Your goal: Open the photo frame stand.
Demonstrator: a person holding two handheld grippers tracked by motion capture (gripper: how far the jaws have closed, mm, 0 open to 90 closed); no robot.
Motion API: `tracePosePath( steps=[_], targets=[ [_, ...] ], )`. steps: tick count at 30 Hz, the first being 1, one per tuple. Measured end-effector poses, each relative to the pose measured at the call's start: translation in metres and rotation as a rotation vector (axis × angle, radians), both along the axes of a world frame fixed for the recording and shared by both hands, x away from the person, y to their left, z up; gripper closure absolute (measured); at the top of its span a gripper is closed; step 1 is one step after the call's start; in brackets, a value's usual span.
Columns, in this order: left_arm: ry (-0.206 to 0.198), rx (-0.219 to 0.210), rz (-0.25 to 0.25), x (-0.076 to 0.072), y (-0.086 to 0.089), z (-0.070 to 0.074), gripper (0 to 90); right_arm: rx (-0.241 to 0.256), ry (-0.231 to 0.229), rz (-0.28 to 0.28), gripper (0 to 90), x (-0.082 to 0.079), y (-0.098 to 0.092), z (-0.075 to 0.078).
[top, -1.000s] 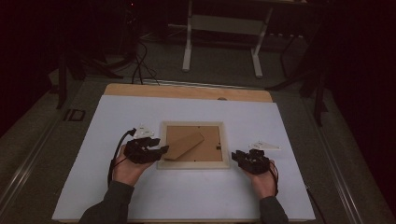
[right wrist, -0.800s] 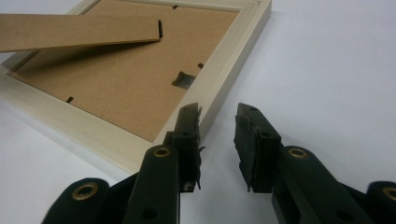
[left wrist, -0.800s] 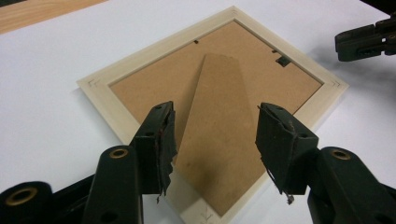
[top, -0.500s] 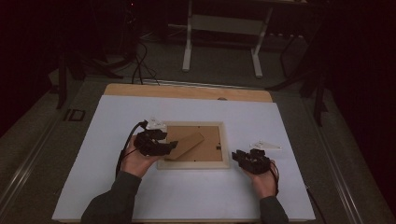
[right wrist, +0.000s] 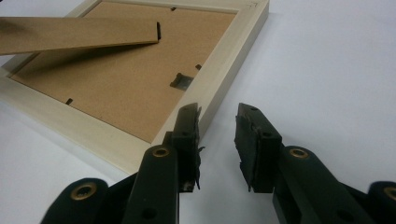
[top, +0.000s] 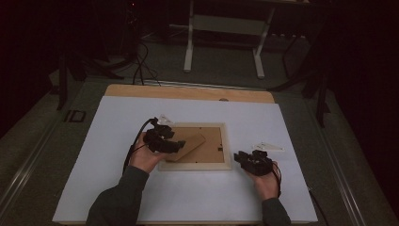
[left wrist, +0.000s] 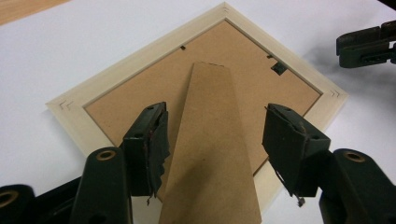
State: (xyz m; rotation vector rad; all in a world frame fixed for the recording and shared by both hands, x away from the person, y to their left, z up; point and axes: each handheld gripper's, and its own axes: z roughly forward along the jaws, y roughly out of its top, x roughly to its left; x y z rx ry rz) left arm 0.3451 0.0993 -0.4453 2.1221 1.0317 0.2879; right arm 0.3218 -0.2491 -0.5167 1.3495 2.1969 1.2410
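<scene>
Jaws of the left gripper [left wrist: 212,140] gape astride the frame's [top: 194,164] stand [left wrist: 210,154] — closing comes next — while the right gripper [right wrist: 217,140] waits, released, near right.

I see a pale, matt wooden frame [left wrist: 116,81] with a brown fibreboard backing [left wrist: 243,88] and a smooth cardboard-like stand [left wrist: 210,154]. My black plastic tongs have rough, ragged pads [left wrist: 156,149]. The counter [top: 291,132] looks matt white.

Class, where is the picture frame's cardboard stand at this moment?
In the left gripper view, the cardboard stand rises off the back of the face-down picture frame, between the open jaws of the left gripper. In the high view it lies over the frame's left half.
</scene>
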Motion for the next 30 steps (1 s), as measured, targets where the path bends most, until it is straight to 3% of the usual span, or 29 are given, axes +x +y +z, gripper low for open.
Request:
tracePosePath(
  steps=[6,15,27,30],
  targets=[
    [0.019,0.012,-0.007,0.006,-0.008,0.0,38.5,0.002,-0.003,-0.002,69.1,0.0,-0.001,0.0],
    [0.048,0.071,-0.028,0.016,-0.021,-0.008,30.6,0.002,-0.005,-0.003,69.0,0.0,-0.001,0.001],
    [0.149,0.078,-0.061,0.035,-0.028,-0.018,28.0,0.003,-0.002,-0.004,68.9,0.0,0.0,0.0],
    [0.16,0.1,-0.065,0.038,-0.031,-0.02,28.0,0.003,-0.001,-0.003,68.9,0.0,0.0,0.0]
  ],
)
